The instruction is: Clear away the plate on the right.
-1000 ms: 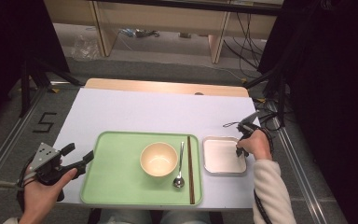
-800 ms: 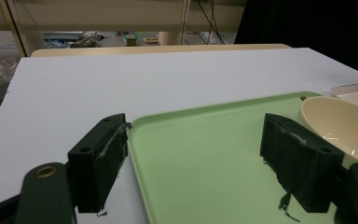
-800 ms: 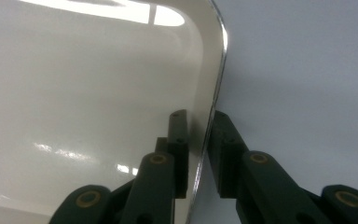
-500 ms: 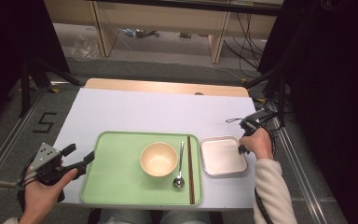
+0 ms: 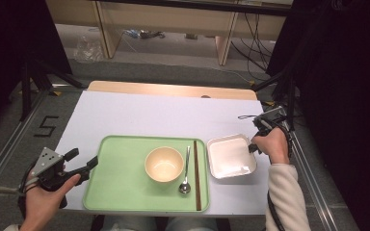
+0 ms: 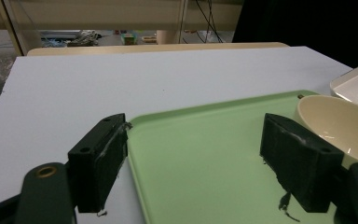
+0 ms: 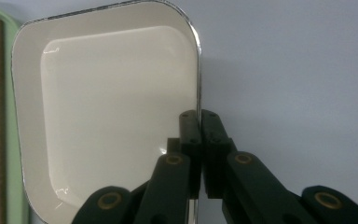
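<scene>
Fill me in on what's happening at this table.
A person works two hand-held grippers. The right gripper has just closed its jaws on the rim of the white square dish, which sits on the table beside the green tray. The left gripper waits open at the tray's left edge, holding nothing. On the tray are a cream bowl, a spoon and brown chopsticks.

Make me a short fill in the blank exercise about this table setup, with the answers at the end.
1. The right gripper is shut on the rim of the white ____.
2. The bowl sits on the ____ tray.
3. Between the bowl and the chopsticks lies a ____.
4. The left gripper has its jaws ____.

Missing words: dish; green; spoon; open
</scene>
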`<state>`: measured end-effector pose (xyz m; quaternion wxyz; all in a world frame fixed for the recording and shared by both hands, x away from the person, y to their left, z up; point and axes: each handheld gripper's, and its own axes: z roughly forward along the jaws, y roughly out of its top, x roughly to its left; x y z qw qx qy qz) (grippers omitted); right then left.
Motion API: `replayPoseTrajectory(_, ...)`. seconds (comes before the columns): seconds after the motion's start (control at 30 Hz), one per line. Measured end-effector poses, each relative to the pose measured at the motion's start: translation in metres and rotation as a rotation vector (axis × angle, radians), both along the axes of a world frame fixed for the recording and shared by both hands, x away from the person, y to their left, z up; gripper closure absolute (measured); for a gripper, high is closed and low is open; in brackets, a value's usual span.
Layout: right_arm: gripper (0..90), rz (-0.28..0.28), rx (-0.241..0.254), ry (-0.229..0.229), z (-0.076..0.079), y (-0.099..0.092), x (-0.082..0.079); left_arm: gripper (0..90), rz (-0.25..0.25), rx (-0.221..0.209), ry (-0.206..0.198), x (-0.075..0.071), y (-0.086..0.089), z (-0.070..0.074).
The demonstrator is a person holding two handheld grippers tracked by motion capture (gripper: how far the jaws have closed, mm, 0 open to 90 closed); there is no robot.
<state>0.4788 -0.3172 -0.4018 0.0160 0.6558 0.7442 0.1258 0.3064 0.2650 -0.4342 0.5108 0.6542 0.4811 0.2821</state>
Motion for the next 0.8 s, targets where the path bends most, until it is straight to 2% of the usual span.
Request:
replayPoseTrajectory(0.07,89.9,0.004,0.027,-0.029,0.004,-0.003,-0.001,22.7,-0.006,-0.008,0.004,0.0,-0.001,0.001)
replayPoseTrajectory(0.1,89.9,-0.069,0.065,0.0,0.012,0.0,-0.004,22.6,-0.012,-0.016,0.003,0.001,-0.003,0.002)
replayPoseTrajectory(0.17,89.9,-0.037,0.081,-0.039,0.014,-0.003,-0.004,22.6,-0.027,-0.023,0.018,0.001,-0.006,0.003)
replayPoseTrajectory(0.2,89.9,-0.073,0.11,-0.026,0.017,0.0,-0.005,22.6,-0.034,-0.027,0.023,0.001,-0.007,0.004)
replayPoseTrajectory(0.23,89.9,-0.08,0.122,-0.037,0.017,0.002,-0.006,22.6,-0.044,-0.029,0.026,0.002,-0.01,0.005)
replayPoseTrajectory(0.27,89.9,-0.095,0.15,-0.025,0.019,0.004,-0.006,22.6,-0.056,-0.032,0.036,0.003,-0.013,0.006)
replayPoseTrajectory(0.3,89.9,-0.095,0.15,-0.025,0.019,0.004,-0.006,22.5,-0.056,-0.032,0.036,0.003,-0.013,0.006)
replayPoseTrajectory(0.33,89.9,-0.103,0.184,0.006,0.023,0.008,-0.006,22.4,-0.069,-0.047,0.053,0.004,-0.016,0.007)
replayPoseTrajectory(0.37,89.9,-0.123,0.204,0.018,0.024,0.01,-0.006,22.4,-0.078,-0.056,0.064,0.005,-0.019,0.007)
replayPoseTrajectory(0.4,89.9,-0.116,0.218,0.014,0.026,0.012,-0.007,22.3,-0.086,-0.056,0.068,0.006,-0.02,0.007)
replayPoseTrajectory(0.43,89.9,-0.093,0.214,-0.026,0.025,0.012,-0.006,22.3,-0.092,-0.064,0.078,0.006,-0.022,0.008)
replayPoseTrajectory(0.47,89.9,-0.115,0.26,0.018,0.028,0.015,-0.006,22.2,-0.099,-0.061,0.083,0.008,-0.024,0.009)
replayPoseTrajectory(0.5,89.9,-0.046,0.263,-0.045,0.025,0.012,-0.005,22.2,-0.102,-0.06,0.086,0.009,-0.025,0.01)
replayPoseTrajectory(0.53,89.9,-0.021,0.272,-0.075,0.024,0.012,-0.004,22.0,-0.106,-0.06,0.089,0.01,-0.027,0.011)
replayPoseTrajectory(0.57,89.9,-0.032,0.282,-0.067,0.026,0.015,-0.004,21.9,-0.112,-0.063,0.1,0.012,-0.03,0.012)
replayPoseTrajectory(0.63,89.9,-0.1,0.317,-0.001,0.031,0.024,-0.006,21.7,-0.126,-0.055,0.11,0.015,-0.035,0.015)
replayPoseTrajectory(0.67,89.9,-0.027,0.305,-0.069,0.027,0.022,-0.004,21.7,-0.136,-0.063,0.117,0.017,-0.037,0.015)
replayPoseTrajectory(0.73,89.9,-0.044,0.338,-0.046,0.028,0.028,-0.004,21.7,-0.149,-0.061,0.137,0.021,-0.044,0.017)
replayPoseTrajectory(0.8,89.9,-0.04,0.343,-0.056,0.029,0.033,-0.003,21.7,-0.17,-0.042,0.152,0.024,-0.052,0.019)
